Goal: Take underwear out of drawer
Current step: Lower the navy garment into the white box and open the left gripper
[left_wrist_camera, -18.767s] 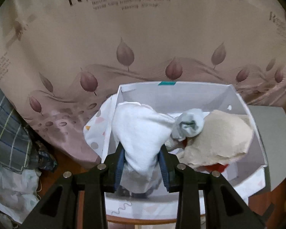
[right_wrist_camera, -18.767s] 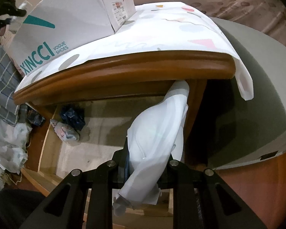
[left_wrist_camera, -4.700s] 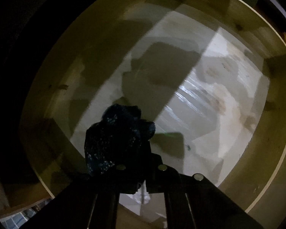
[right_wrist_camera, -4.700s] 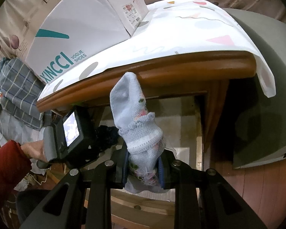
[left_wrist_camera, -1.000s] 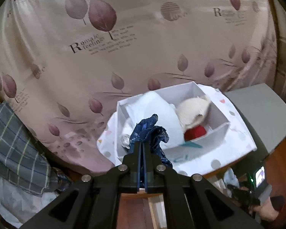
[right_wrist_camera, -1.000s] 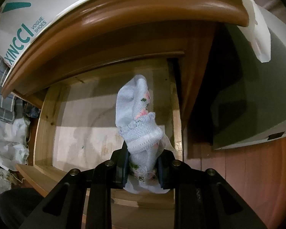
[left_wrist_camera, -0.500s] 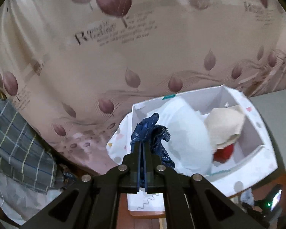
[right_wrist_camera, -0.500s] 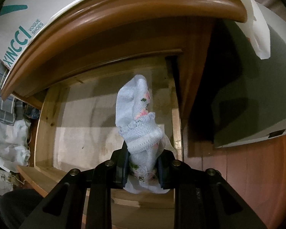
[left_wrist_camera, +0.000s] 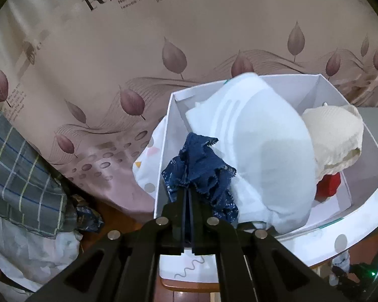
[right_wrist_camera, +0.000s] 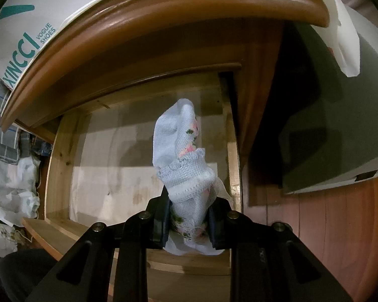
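On the cabinet top [right_wrist_camera: 163, 25], a white shoebox [right_wrist_camera: 32, 25] read "VOGUE SHOES"; the curtain [left_wrist_camera: 113, 50] read "Romantic feelings". Left gripper [left_wrist_camera: 188, 191] was clamped on navy lace underwear [left_wrist_camera: 201, 163] over the box. Right gripper [right_wrist_camera: 189, 216] pinched a pale blue knit piece [right_wrist_camera: 179, 146], pink-flowered, above the open drawer [right_wrist_camera: 60, 151].

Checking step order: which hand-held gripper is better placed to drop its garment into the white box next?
Left. The left hand-held gripper holds the blue lace underwear right at the white box; the right hand-held gripper holds a pale sock over the drawer.
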Demonstrator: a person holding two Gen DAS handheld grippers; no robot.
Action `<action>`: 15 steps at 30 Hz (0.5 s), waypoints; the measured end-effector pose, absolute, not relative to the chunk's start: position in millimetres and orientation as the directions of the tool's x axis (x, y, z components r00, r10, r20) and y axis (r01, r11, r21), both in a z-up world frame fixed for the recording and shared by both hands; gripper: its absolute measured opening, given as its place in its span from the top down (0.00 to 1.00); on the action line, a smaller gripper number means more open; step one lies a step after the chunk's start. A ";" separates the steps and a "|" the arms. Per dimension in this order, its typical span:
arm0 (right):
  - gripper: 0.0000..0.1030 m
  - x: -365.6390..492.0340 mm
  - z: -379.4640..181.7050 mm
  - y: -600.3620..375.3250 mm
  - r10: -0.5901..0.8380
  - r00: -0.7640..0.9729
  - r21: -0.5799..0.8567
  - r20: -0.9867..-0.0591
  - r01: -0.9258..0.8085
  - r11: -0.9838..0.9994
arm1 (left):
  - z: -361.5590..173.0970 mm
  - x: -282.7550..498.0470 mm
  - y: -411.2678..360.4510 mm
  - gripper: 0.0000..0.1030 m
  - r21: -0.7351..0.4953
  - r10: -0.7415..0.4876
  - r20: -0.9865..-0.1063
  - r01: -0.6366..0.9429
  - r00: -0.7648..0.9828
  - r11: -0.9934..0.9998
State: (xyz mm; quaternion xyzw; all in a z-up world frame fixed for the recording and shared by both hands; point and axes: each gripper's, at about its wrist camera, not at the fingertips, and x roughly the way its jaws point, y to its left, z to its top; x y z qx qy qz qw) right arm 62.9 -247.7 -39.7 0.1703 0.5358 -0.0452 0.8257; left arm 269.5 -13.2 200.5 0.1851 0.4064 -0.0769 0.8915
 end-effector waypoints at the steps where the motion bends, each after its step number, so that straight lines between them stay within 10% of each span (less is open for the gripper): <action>1: 0.78 62.7 -39.8 -247.0 0.109 0.421 0.232 -0.901 0.255 0.939 | 197.9 271.3 -11.8 0.99 0.265 0.018 -0.755 0.281 0.656 0.922; 15: 0.78 63.6 -42.3 -245.9 0.105 0.417 0.228 -0.903 0.257 0.939 | 191.4 266.7 5.5 0.91 0.229 0.039 -0.755 0.208 0.655 0.951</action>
